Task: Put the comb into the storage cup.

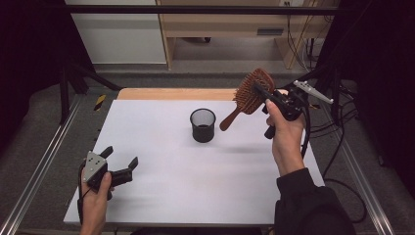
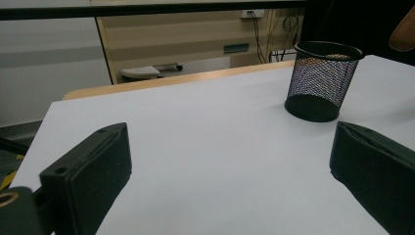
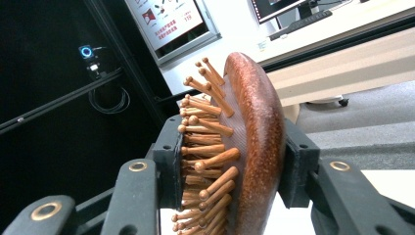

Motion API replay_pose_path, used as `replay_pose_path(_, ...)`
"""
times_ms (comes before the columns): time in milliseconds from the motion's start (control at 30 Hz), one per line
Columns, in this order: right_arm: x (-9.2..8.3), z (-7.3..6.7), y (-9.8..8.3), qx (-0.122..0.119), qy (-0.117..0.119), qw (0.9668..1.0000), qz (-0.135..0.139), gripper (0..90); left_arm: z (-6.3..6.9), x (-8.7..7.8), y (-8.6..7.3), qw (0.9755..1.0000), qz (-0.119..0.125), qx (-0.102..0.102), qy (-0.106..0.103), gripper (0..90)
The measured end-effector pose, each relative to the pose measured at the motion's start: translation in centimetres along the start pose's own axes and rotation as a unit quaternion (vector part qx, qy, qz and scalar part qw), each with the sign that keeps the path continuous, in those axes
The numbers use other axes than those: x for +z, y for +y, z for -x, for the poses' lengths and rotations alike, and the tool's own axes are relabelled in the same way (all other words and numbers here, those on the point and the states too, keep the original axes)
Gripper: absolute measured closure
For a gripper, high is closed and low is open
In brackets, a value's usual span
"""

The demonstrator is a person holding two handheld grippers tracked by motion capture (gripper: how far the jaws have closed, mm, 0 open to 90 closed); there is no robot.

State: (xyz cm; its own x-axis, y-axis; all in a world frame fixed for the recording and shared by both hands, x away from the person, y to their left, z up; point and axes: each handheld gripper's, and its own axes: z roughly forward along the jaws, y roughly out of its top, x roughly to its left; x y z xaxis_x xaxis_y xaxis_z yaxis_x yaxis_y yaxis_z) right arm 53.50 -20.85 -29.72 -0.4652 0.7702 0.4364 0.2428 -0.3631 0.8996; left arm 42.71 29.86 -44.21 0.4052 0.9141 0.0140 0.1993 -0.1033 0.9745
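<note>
Your right hand-held gripper (image 1: 262, 94) clamps the head of a stiff, light wooden hairbrush (image 1: 249, 95), raised above the white tabletop (image 1: 161, 147) beside a mesh cup (image 1: 202, 125), while your left hand-held gripper (image 1: 121, 160) rests open.

The hairbrush (image 3: 244, 147) is cut off by the right gripper view's lower edge, handle unseen.
</note>
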Motion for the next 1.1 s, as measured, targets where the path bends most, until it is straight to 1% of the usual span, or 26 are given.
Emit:
replay_pose_path(267,0.2,-0.1,0.2,-0.001,0.001,1.0,0.001,53.5,0.0,0.1,0.0,1.0,0.0,0.0,-0.003,2.3)
replay_pose_path(333,0.2,-0.2,0.4,0.001,-0.004,1.0,0.005,53.5,0.0,0.1,0.0,1.0,0.001,0.001,-0.004,2.3)
replay_pose_path(433,0.3,-0.4,0.6,0.001,-0.005,0.9999,0.009,53.5,-0.1,0.0,0.0,1.0,0.0,0.0,-0.002,2.4)
replay_pose_path(633,0.8,-1.1,1.6,-0.002,-0.001,0.9998,0.019,53.5,-0.1,0.0,0.0,1.0,0.004,-0.004,-0.003,2.5)
replay_pose_path(733,1.2,-1.6,2.0,-0.007,0.002,0.9998,0.021,53.4,-0.2,-0.1,0.1,1.0,0.008,-0.005,-0.004,2.4)
replay_pose_path(900,2.2,-2.4,2.5,-0.007,0.011,0.9996,0.023,53.4,-0.3,-0.1,0.1,0.9999,0.01,-0.009,-0.003,2.4)
replay_pose_path(1000,2.9,-2.7,2.4,-0.006,0.014,0.9996,0.023,53.4,-0.2,-0.1,0.1,0.9999,0.012,-0.01,-0.005,2.4)
replay_pose_path(1100,3.6,-2.9,2.1,-0.005,0.016,0.9997,0.018,53.3,-0.2,-0.1,0.1,0.9999,0.011,-0.009,-0.006,2.4)
